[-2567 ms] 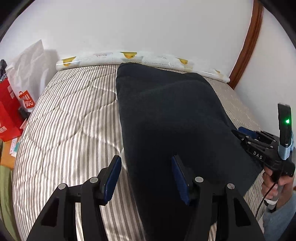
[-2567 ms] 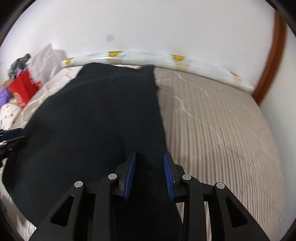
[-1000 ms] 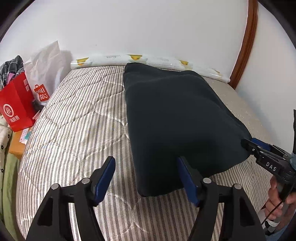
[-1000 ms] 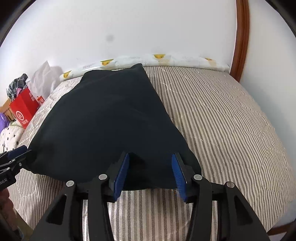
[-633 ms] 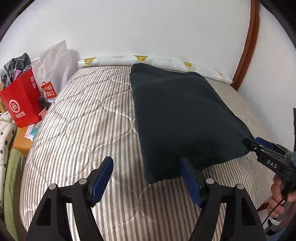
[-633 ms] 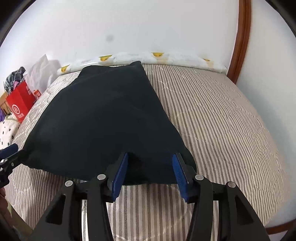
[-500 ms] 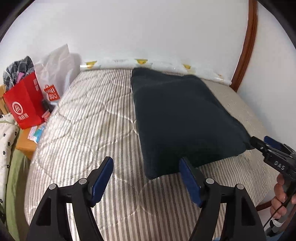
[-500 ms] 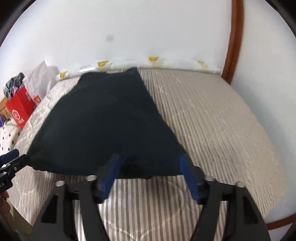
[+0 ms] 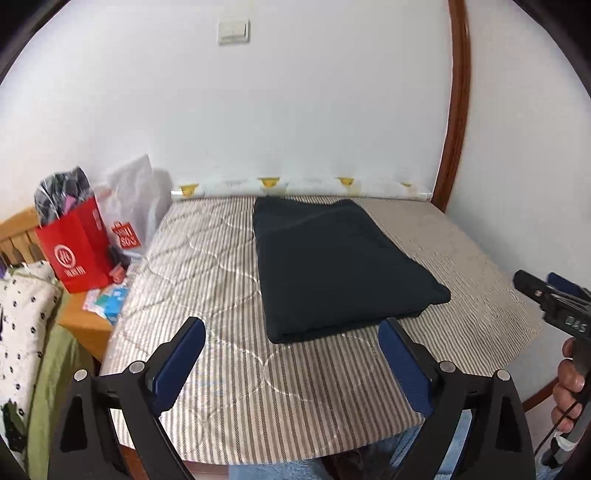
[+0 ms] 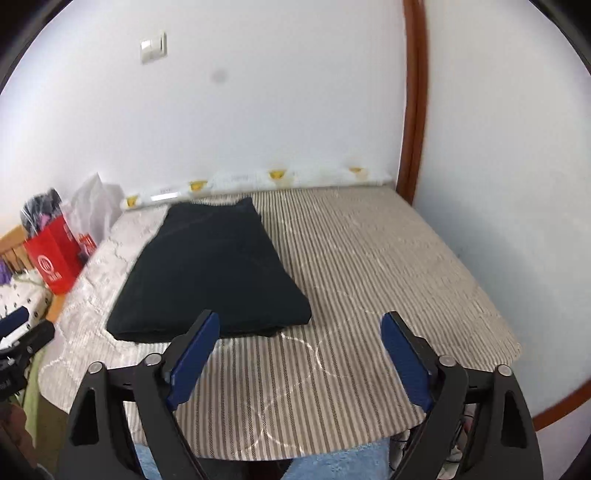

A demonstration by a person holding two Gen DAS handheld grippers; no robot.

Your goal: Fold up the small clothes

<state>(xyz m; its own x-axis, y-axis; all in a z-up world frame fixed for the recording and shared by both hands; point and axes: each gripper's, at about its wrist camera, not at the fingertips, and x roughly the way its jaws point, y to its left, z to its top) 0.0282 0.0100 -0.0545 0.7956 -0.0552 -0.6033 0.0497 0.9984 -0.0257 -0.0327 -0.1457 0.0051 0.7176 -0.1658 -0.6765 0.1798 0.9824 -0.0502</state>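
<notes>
The left hand-held gripper (image 9: 291, 362) hangs above the near edge of the bed, its blue-padded fingers (image 9: 177, 363) spread wide with nothing between them but striped quilt. The right hand-held gripper (image 10: 299, 354) is likewise spread and empty, held over the near right part of the bed; in the left wrist view its black tip shows at the right border, gripped by the person's right hand (image 9: 567, 387).

Just beyond both grippers lies the folded dark garment (image 9: 332, 262), a flat, roughly rectangular stack on the striped mattress cover (image 9: 207, 266). Its near folded edge sits a little back from the bed's front edge, and its far end reaches almost to the rolled white pad with yellow prints (image 9: 295, 184) along the wall. The near right corner of the garment is slightly uneven, with a lower layer peeking out.

To the garment's right a broad strip of bare quilt runs to the brown wooden trim (image 10: 412, 110) and wall. To its left is another bare strip, ending at the bed's left edge, beside which stand a red paper bag (image 9: 75, 254) and a white plastic bag (image 9: 133, 199) on a wooden nightstand (image 9: 85, 317). A wall switch (image 9: 233, 31) sits high above.
</notes>
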